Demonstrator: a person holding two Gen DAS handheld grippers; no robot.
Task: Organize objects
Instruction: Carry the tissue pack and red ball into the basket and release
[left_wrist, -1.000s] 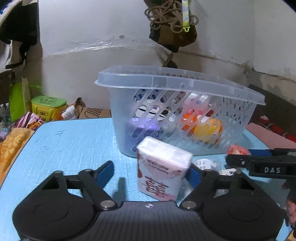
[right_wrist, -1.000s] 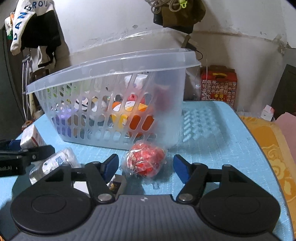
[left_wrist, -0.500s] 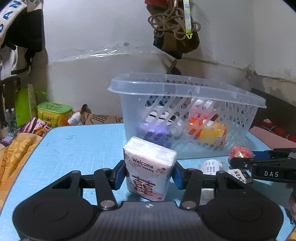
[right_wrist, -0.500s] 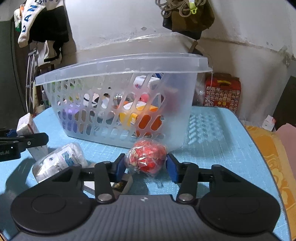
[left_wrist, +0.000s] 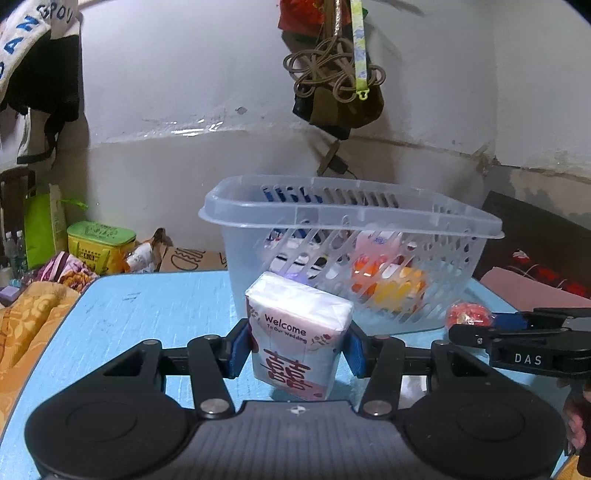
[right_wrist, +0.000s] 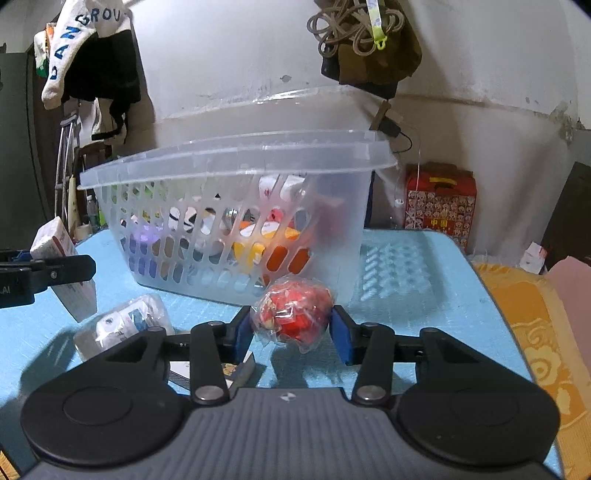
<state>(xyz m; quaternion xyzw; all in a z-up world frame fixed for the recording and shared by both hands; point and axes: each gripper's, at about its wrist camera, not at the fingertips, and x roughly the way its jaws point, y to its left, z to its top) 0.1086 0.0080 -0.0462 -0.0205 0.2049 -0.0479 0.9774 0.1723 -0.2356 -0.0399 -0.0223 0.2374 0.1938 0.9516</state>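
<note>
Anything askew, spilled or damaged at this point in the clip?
Nothing spilled or damaged. The tissue pack sits tilted in the left gripper, clear of the blue table. The right gripper pinches a red plastic-wrapped bundle beside the basket.

Between the blue pads (left_wrist: 238, 350) sits a white tissue pack (left_wrist: 297, 332) with a pink lower half and red lettering. Beyond the fingers stands a clear slotted basket (left_wrist: 369, 236) showing orange and yellow inside. A red wrapped ball (right_wrist: 293, 314) fills the other blue pads (right_wrist: 341, 339), over a light blue table (right_wrist: 424, 288).
</note>
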